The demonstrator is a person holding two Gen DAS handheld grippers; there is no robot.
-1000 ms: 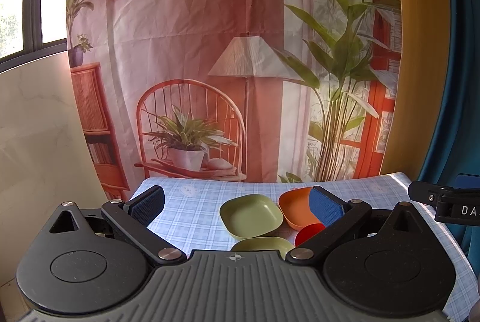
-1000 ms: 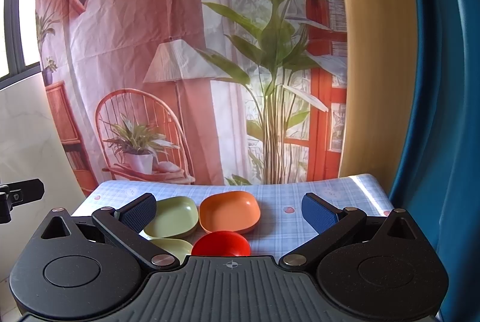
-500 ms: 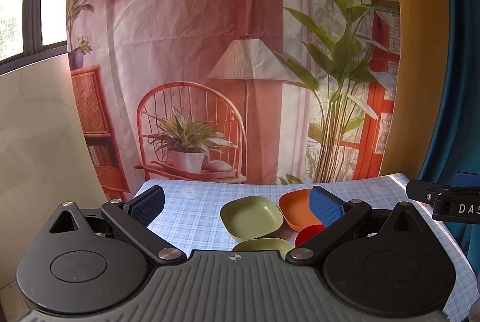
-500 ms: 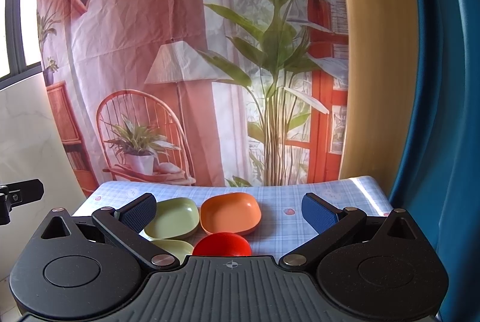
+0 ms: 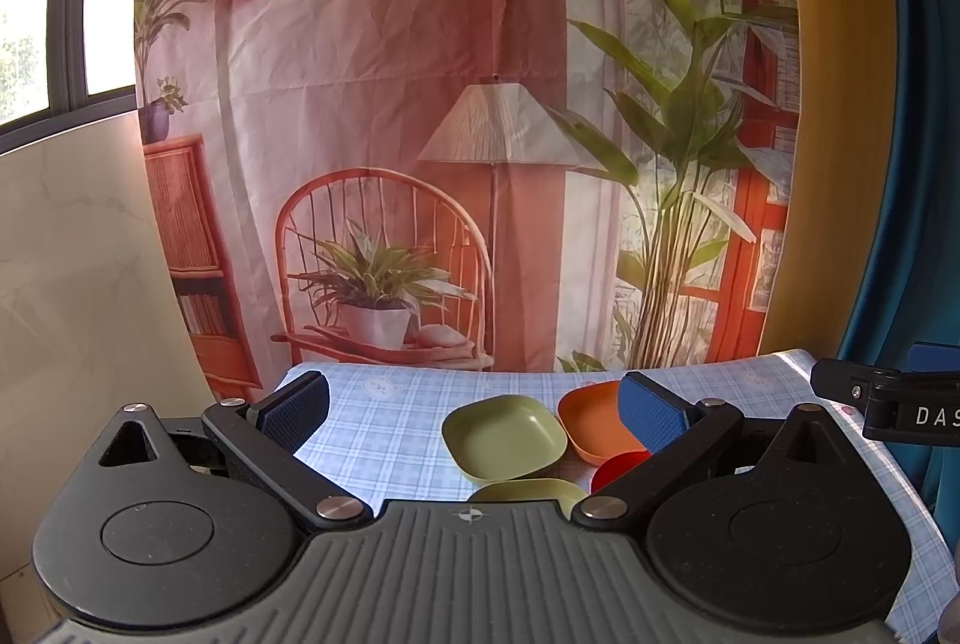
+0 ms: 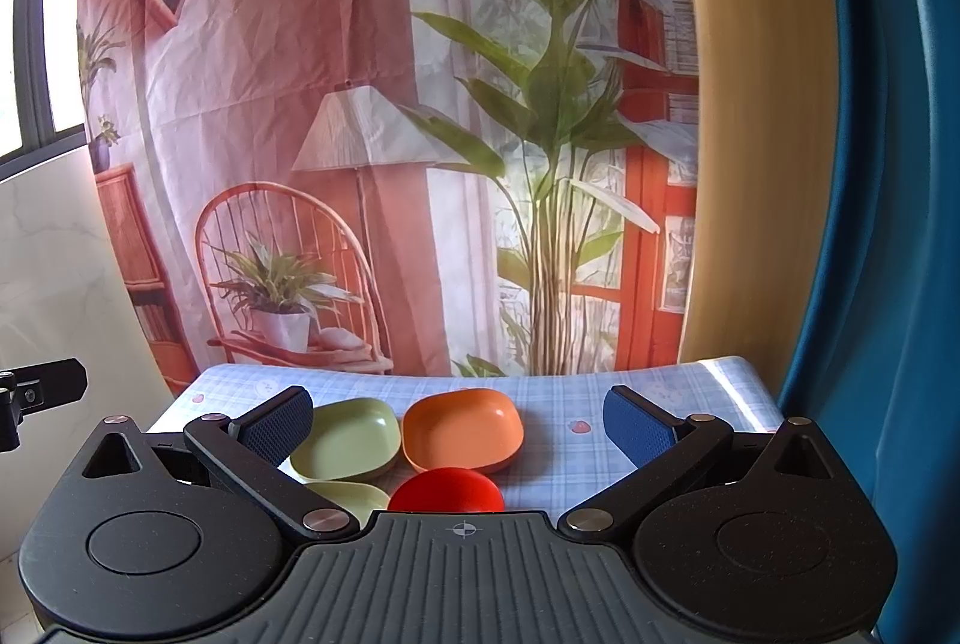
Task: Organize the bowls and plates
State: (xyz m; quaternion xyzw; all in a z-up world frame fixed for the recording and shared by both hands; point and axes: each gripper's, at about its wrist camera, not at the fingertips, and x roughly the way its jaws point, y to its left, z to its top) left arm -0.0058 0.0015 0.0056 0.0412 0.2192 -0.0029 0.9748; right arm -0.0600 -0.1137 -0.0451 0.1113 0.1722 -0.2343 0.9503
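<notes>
i am holding my left gripper [image 5: 474,407] above the near edge of the table [image 5: 384,422], its blue pads spread wide with nothing between them. my right gripper [image 6: 459,425] is hanging the same way, fingers released and wide apart, gripping nothing. the table is wearing a pale blue checked cloth, and the dishes are sitting together in a cluster near the middle. a green plate [image 6: 345,440] is lying at the back left of the group, and an orange plate [image 6: 462,428] is sitting just beside it on the right, their rims looking close to touching. in front of the orange one a red bowl [image 6: 447,491] is peeking over the body of my right tool, and in front of the green plate a second green dish [image 6: 354,500] is showing only its far rim, so i cannot tell its shape. from the left camera the tip of my right tool is poking in at the right edge. a printed curtain [image 5: 390,104] with a chair, a lamp and plants is hanging behind the table.
</notes>
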